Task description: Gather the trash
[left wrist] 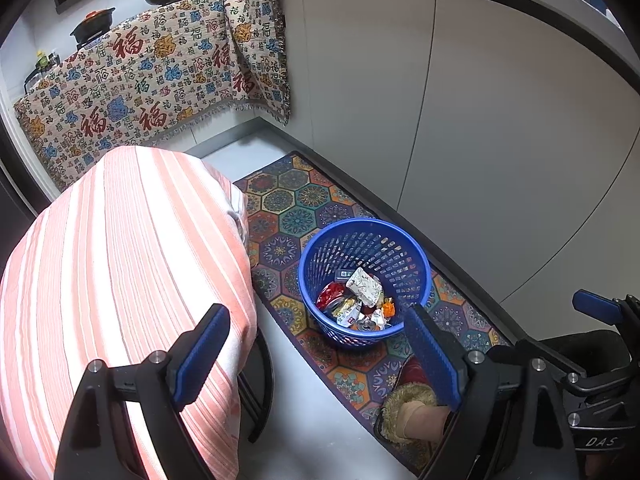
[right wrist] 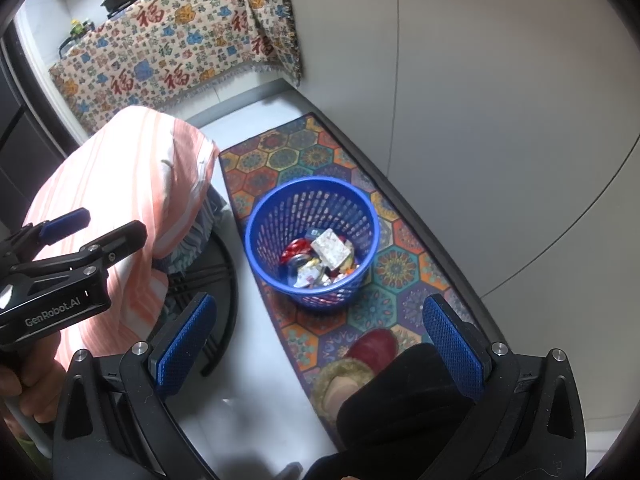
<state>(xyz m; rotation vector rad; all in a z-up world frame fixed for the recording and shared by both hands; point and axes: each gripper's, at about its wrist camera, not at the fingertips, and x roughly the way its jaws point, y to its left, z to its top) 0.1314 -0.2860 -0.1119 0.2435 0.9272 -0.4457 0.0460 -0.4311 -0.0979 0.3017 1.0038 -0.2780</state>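
both the left gripper & right gripper stand wide w/ nothing held, so a careless reach may tip the blue basket and spill the trash.

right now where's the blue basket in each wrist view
Left wrist: blue basket sits right of centre, low, between the left gripper's open fingers.
Right wrist: basket sits at centre, above the right gripper.
Shared landmark: the hexagon-patterned rug under the basket.
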